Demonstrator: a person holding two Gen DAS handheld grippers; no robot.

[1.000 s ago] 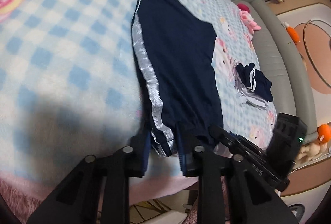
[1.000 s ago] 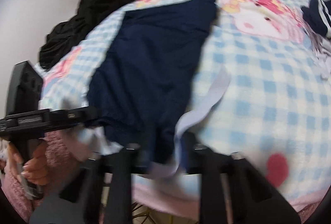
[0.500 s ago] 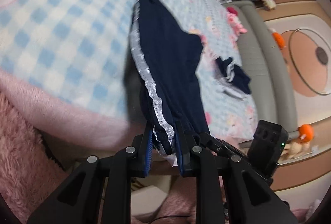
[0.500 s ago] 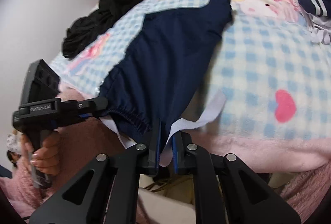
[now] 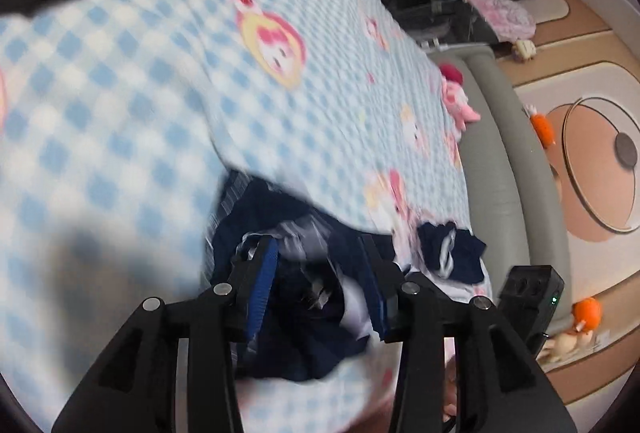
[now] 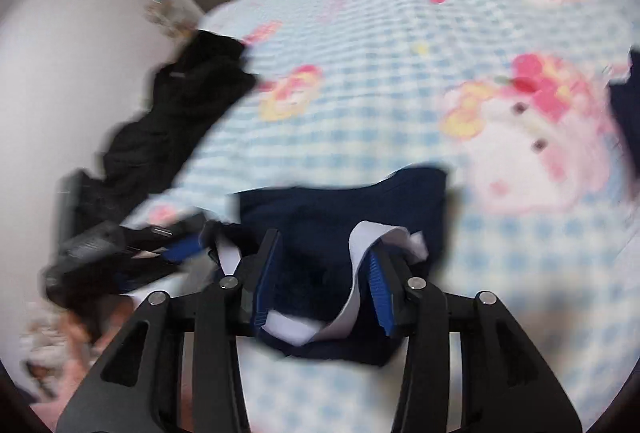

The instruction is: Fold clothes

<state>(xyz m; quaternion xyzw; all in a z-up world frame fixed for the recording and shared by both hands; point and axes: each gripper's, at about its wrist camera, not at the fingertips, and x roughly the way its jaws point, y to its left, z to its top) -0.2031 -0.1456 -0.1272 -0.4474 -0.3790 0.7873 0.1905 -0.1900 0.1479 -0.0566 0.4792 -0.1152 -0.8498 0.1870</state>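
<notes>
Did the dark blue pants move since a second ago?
Yes. The dark blue pants lay stretched long across the checkered blanket; now they are bunched near its front edge, between the just-opened left gripper jaws.

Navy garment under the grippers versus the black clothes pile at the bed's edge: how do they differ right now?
The navy garment is dark blue with white trim and lies bunched between the open right gripper; the black clothes pile is plain black, with no gripper at it. The garment sits near the bed's front; the pile drapes along the far side edge. Both rest on the checked blanket.
</notes>
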